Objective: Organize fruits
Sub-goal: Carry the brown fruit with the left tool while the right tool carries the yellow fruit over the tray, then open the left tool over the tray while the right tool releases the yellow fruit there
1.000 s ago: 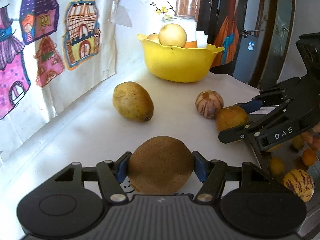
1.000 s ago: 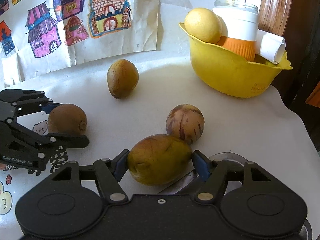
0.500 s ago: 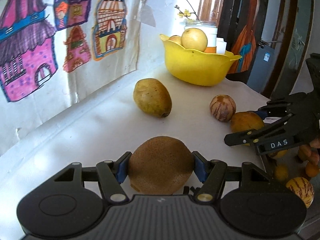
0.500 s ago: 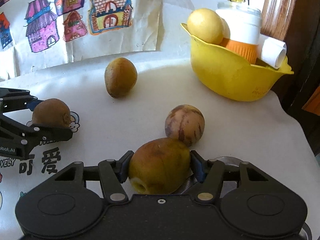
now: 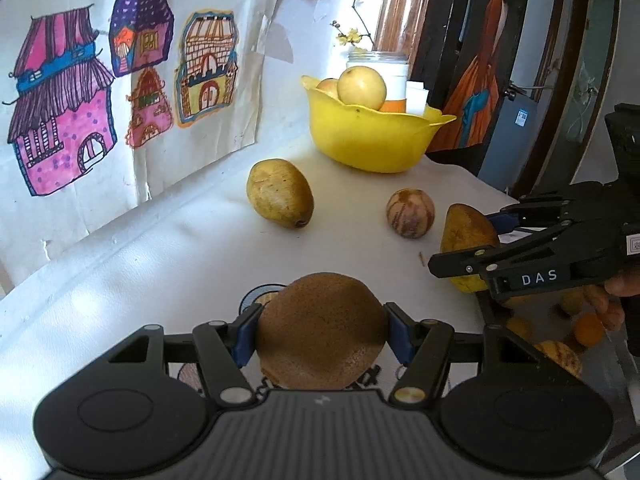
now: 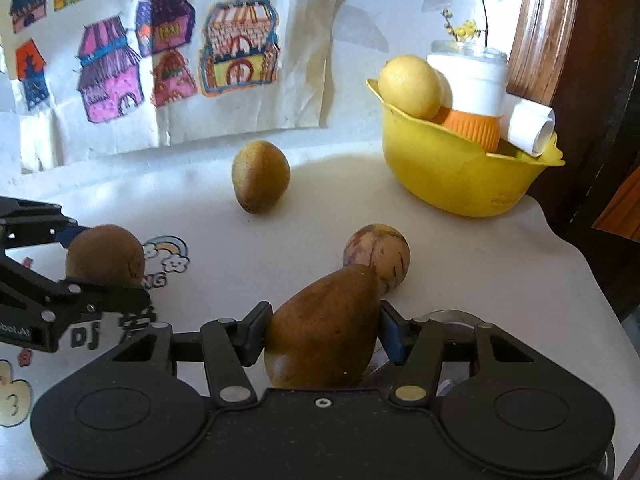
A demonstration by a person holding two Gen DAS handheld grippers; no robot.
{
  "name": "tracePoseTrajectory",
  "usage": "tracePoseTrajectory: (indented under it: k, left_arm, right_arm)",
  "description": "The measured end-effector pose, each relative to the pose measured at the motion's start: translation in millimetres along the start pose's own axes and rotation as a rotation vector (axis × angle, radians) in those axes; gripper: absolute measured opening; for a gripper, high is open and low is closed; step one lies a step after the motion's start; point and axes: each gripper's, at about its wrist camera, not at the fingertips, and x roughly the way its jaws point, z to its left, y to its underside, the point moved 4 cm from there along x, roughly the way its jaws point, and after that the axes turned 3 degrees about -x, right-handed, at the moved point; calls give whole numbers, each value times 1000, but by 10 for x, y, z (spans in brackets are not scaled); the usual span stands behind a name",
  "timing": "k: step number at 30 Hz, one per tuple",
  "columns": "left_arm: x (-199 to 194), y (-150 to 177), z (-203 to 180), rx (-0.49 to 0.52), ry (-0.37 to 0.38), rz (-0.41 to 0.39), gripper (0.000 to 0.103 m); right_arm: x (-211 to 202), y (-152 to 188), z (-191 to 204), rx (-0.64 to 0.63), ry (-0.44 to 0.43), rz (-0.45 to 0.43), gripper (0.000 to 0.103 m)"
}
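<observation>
White tablecloth (image 5: 132, 280), yellow bowl (image 5: 372, 144) at its far edge.
We carry a round brown fruit (image 5: 322, 330) pinched in the left gripper (image 5: 322, 332); the right gripper (image 6: 324, 334) is closing on a pear-shaped fruit (image 6: 326, 330), narrow end toward the bowl ahead.

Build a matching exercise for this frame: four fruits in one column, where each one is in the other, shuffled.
Fruits:
1. round brown fruit
2. pear-shaped brown fruit
3. striped fruit
4. pale yellow fruit

Places:
A. in the yellow bowl
B. loose on the white table
C. between the left gripper pads
D. in the closing right gripper

Pairs: 1-C, 2-D, 3-B, 4-A
</observation>
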Motion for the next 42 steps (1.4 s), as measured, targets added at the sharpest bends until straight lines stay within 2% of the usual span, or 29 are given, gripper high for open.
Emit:
tracePoseTrajectory:
  k: [7,17,22,26,34,42]
  left_arm:
    - [-164,76,-169,22,34,-6,68]
    - [-411,304,-631,83,142,-1,68]
    - [-502,474,-881,88,194,17,68]
    - [-521,586,-1049,110,209,35,68]
    - [-455,739,-1262,169,214,51,68]
    - [-322,723,-1350,193,192,46,68]
  right_arm:
    - [-409,23,7,6,0,-36,57]
    - [-916,380,-51,65,-16,-27,57]
    - [-963,573,-68,99,-11,-20,57]
    - [-927,731,-81,113,-25,10,56]
    - [-904,924,-176,159,-46,-1,56]
    - [-936,986,-192,156,-53,-31,57]
